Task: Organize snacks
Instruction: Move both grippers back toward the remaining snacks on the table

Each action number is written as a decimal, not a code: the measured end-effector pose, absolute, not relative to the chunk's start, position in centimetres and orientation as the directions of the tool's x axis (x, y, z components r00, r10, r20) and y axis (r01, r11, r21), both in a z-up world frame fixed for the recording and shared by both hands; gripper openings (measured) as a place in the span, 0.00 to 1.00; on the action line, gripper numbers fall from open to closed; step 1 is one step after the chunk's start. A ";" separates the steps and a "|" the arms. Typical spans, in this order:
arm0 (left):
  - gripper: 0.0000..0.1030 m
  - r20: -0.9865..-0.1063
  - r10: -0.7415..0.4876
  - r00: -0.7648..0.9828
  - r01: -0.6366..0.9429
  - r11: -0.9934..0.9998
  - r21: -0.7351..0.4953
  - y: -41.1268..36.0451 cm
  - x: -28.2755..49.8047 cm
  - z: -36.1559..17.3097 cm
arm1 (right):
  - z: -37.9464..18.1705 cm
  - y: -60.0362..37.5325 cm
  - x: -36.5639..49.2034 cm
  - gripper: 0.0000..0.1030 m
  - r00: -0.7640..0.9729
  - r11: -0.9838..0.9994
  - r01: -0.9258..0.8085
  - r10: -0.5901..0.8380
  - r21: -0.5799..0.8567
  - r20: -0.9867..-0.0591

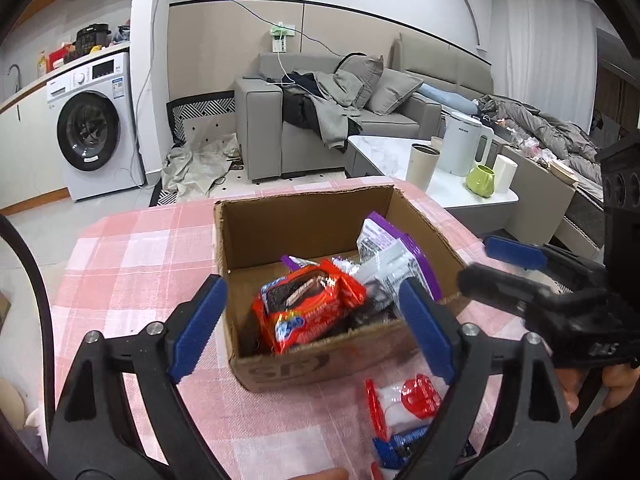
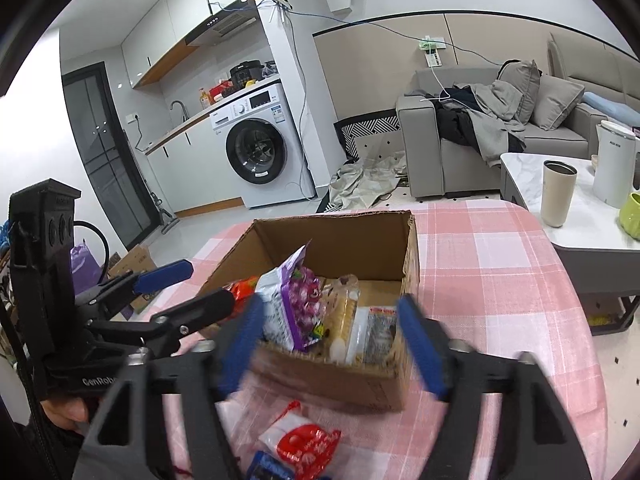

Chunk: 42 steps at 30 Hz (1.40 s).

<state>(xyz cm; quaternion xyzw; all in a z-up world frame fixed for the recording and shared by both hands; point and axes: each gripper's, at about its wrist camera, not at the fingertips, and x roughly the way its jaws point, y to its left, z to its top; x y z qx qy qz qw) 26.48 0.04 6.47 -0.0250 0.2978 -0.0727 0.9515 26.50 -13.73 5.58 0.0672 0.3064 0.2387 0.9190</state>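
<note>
Left gripper (image 1: 316, 328) spread wide, holding nothing, above the near edge of the cardboard box (image 1: 280, 236); right gripper (image 2: 330, 344) equally wide and empty. Red snack pack (image 1: 308, 308) lies in the box, red-and-white packet (image 1: 404, 404) on the pink checked tablecloth (image 1: 140, 264) just before it.

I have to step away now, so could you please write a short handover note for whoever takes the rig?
Left gripper: jaws open, empty, above the cardboard box's near wall.
Right gripper: jaws open, empty, also at the box.
Done: red cookie pack, purple candy bag and other packs are in the box.
Left: red-and-white packet and blue packet lie on the pink checked tablecloth in front of the box.
</note>
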 end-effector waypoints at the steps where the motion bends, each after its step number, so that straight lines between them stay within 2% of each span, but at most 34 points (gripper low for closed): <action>1: 0.92 -0.562 -0.152 0.813 0.121 0.988 -0.092 0.0 26.0 6.6 | 5.6 -13.9 26.2 0.90 0.696 0.876 -0.400 0.482 0.271 -0.532; 2: 1.00 -0.560 -0.151 0.815 0.117 0.988 -0.097 0.0 25.5 6.5 | 5.6 -14.0 25.7 0.93 0.694 0.873 -0.404 0.486 0.272 -0.531; 7: 1.00 -0.552 -0.142 0.822 0.099 0.989 -0.107 0.7 22.2 6.5 | 5.6 -14.5 23.7 0.99 0.694 0.879 -0.408 0.475 0.249 -0.541; 23: 0.99 -0.591 -0.071 0.804 0.029 0.996 -0.081 2.9 12.1 3.6 | 2.1 -16.1 17.5 1.00 0.658 0.898 -0.369 0.436 0.242 -0.614; 42: 0.99 -0.610 -0.051 0.791 -0.012 0.995 -0.098 3.6 7.0 1.9 | -1.1 -16.1 10.7 1.00 0.617 0.905 -0.350 0.418 0.244 -0.667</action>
